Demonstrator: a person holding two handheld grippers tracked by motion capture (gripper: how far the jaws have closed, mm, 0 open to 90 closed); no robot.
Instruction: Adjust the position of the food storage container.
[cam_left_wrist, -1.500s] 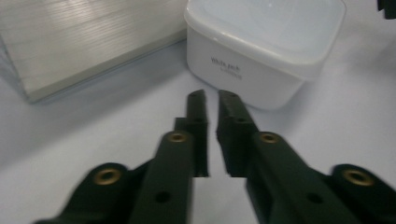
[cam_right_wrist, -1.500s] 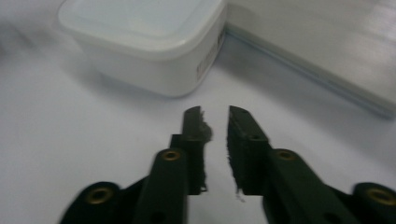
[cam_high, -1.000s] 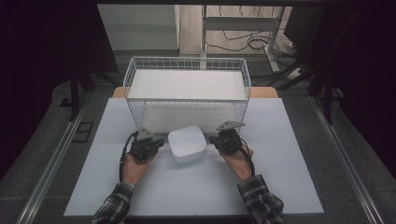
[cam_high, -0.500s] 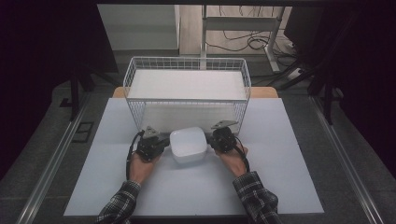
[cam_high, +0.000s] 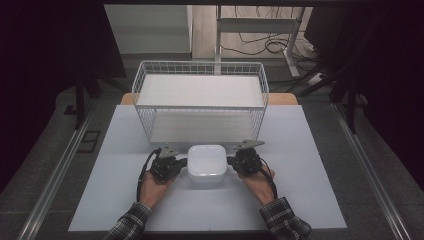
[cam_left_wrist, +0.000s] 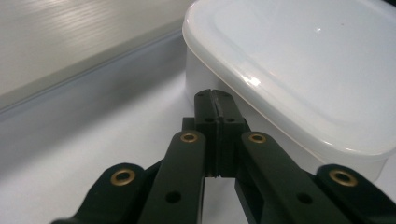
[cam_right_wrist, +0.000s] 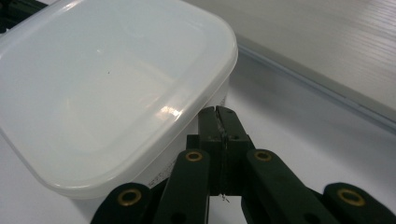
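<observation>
Since a second ago the white lidded container (cam_high: 207, 164) has slid a little toward the person across the surface (cam_high: 310, 200), away from the front of the wire basket (cam_high: 200, 107). The left gripper (cam_high: 176, 164) and right gripper (cam_high: 233, 161) have come back with it, one at each side, and the forearms have drawn toward the bottom edge of the high view.

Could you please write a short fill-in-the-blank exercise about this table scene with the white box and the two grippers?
1. The white lidded box sits ____ the left gripper and the right gripper.
2. The jaws of both grippers are ____.
3. Behind the box stands a white wire ____.
4. The box's lid is ____ in colour.

Missing words: between; shut; basket; white
</observation>
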